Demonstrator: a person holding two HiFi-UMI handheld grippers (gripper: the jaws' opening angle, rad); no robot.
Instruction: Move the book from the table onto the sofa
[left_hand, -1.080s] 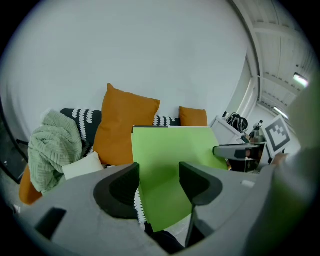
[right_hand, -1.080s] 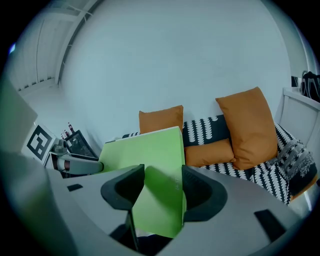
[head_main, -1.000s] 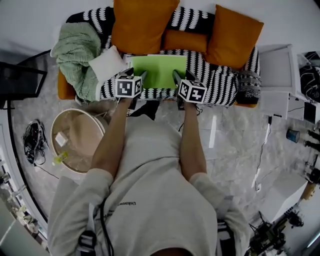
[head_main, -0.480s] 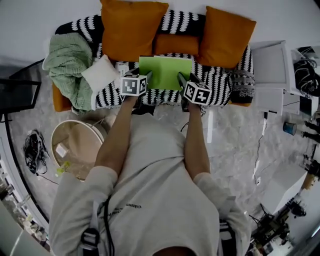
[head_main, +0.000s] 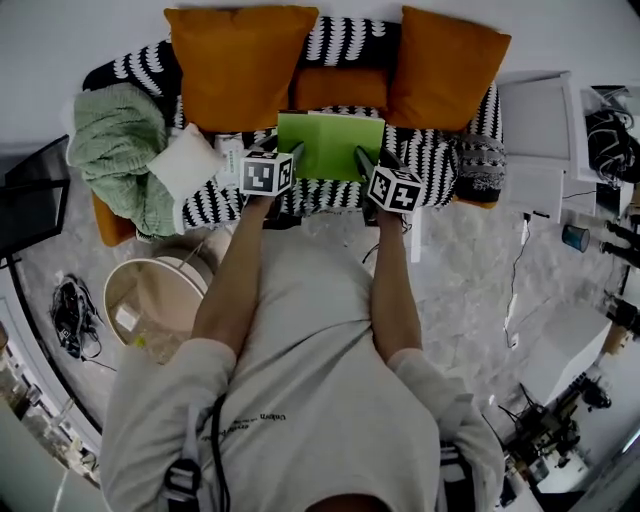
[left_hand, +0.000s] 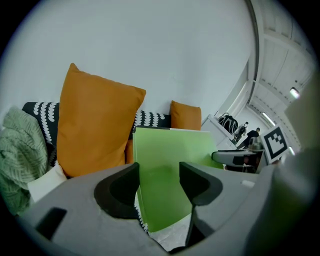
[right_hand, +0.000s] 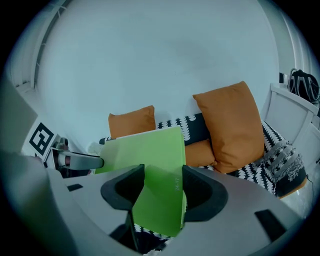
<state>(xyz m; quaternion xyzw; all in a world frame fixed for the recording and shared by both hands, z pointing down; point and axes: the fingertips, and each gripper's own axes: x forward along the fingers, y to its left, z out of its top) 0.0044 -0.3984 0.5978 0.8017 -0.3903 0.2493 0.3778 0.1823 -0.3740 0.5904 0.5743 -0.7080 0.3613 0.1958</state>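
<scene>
Head view: the person stands at the front of the sofa (head_main: 445, 160) with both arms out. The green book (head_main: 330, 145) is carried between the left gripper (head_main: 293, 153) and the right gripper (head_main: 360, 157), one at each side edge. The book sits over the patterned seat, just in front of the orange cushions (head_main: 240, 65). A white pillow (head_main: 185, 165) and a green blanket (head_main: 115, 150) lie off to its left. Whether the book touches the seat cannot be told from here. Left gripper view: the left gripper (left_hand: 159, 176) has its jaws set wide, and the book (left_hand: 170, 150) fills the gap with both pads against it. Patterned fabric shows under its lower corner, so it looks to be aloft. Right gripper view: the right gripper (right_hand: 162, 191) is likewise wide, and its jaws are closed on the book (right_hand: 150, 150), which slopes up and away. Assessment: the table stage is done and the carry is in its last part, with the drop onto the sofa not yet made. The next move calls for lowering the book flat onto the bare seat between pillow and cushions. Both pairs of jaws should then open together, so that neither edge drags, and both grippers draw straight back.
</scene>
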